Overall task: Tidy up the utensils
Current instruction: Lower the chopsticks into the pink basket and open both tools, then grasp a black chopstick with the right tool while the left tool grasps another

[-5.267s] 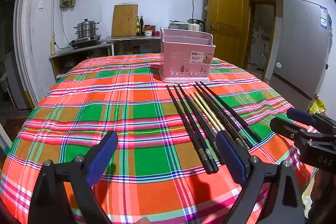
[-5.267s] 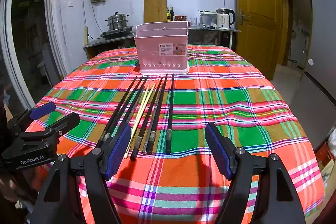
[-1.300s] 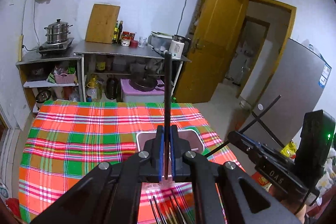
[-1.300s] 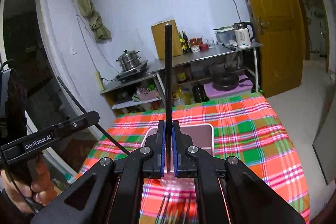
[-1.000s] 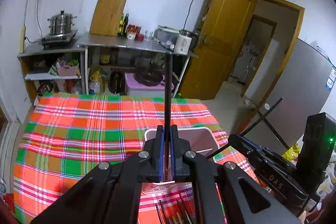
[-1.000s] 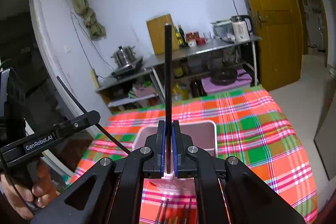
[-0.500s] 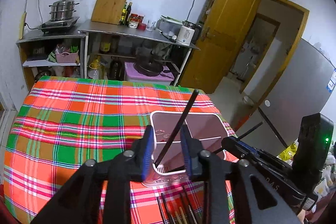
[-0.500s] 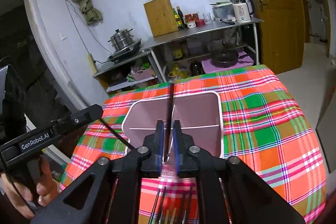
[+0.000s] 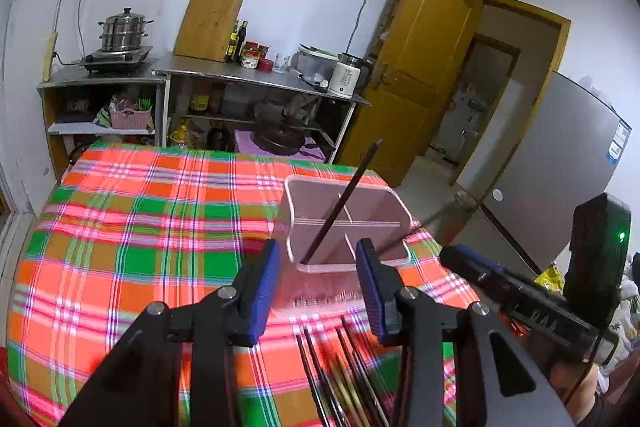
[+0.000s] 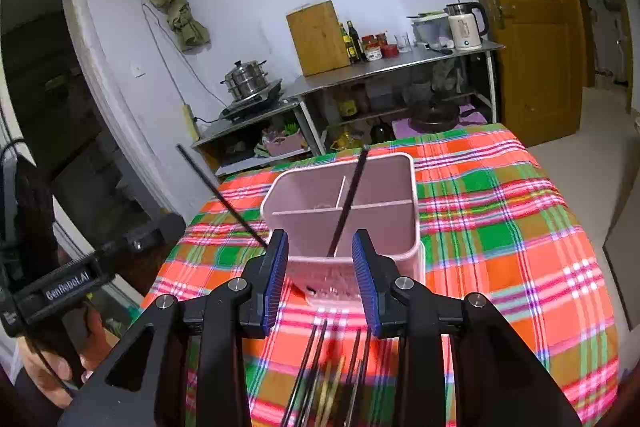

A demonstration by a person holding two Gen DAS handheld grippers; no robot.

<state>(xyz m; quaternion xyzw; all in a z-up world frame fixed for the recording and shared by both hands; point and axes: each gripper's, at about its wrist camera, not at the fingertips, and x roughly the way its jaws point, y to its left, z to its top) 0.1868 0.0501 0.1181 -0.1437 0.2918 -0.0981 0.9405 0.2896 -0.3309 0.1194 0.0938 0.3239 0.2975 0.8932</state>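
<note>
A pink divided utensil basket (image 9: 390, 193) (image 10: 415, 227) stands on the plaid tablecloth. In the left wrist view my left gripper (image 9: 318, 283) is open just above its near rim, and a dark chopstick (image 9: 344, 201) leans inside the front compartment, free of the pads. In the right wrist view my right gripper (image 10: 320, 279) is open above the near rim, and a dark chopstick (image 10: 349, 201) leans inside the basket. Several more chopsticks (image 9: 340, 379) (image 10: 332, 379) lie on the cloth below both grippers.
The round table (image 9: 120, 235) carries the plaid cloth. Behind it stand a metal shelf (image 9: 256, 79) with a cutting board, bottles and a kettle, a steamer pot (image 9: 124, 31), a wooden door (image 9: 416, 67) and a grey fridge (image 9: 560, 163).
Both grippers lifted a chopstick from the cloth, carried it over the basket and opened. The chopsticks dropped in and now lean inside the basket.
</note>
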